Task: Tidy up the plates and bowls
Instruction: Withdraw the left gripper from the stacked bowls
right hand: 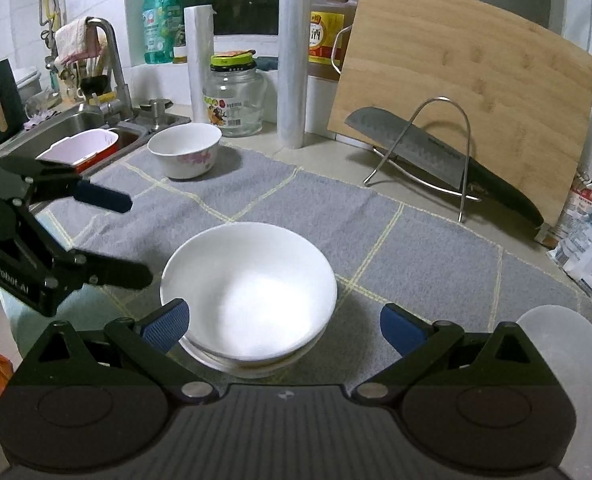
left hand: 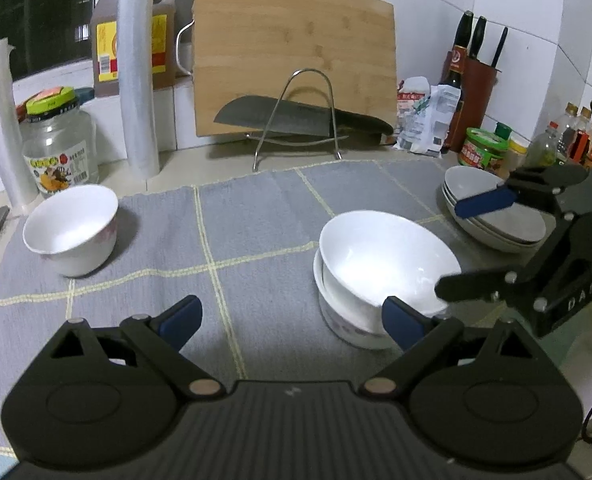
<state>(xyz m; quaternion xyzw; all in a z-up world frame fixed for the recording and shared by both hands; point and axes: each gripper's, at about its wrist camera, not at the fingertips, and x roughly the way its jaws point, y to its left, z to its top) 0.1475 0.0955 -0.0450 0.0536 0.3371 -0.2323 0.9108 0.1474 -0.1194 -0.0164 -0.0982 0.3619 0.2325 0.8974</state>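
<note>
A: Where are the stacked bowls (right hand: 250, 300) sitting?
B: Mid grey cloth (left hand: 256, 216); lone bowl (left hand: 72, 230) far left, plates (left hand: 495, 220) right.
A: Claws?
B: Left gripper (left hand: 292, 322) and right gripper (right hand: 282, 326) are both gaping, holding nothing

White bowls (right hand: 248, 292), grey checked cloth (right hand: 415, 248)

We are in a home kitchen. At the left of the right wrist view we see a steel sink (right hand: 76, 120) with a faucet (right hand: 112, 60) and a green soap bottle (right hand: 160, 20) on the sill. Against the white tiled wall (left hand: 495, 8) at the upper centre lean a bamboo cutting board (left hand: 292, 48) and a cleaver (left hand: 296, 116) on a wire rack (left hand: 296, 136). A knife block (left hand: 477, 92), sauce bottles (left hand: 575, 136) and a large oil jug (left hand: 136, 40) line the counter.
</note>
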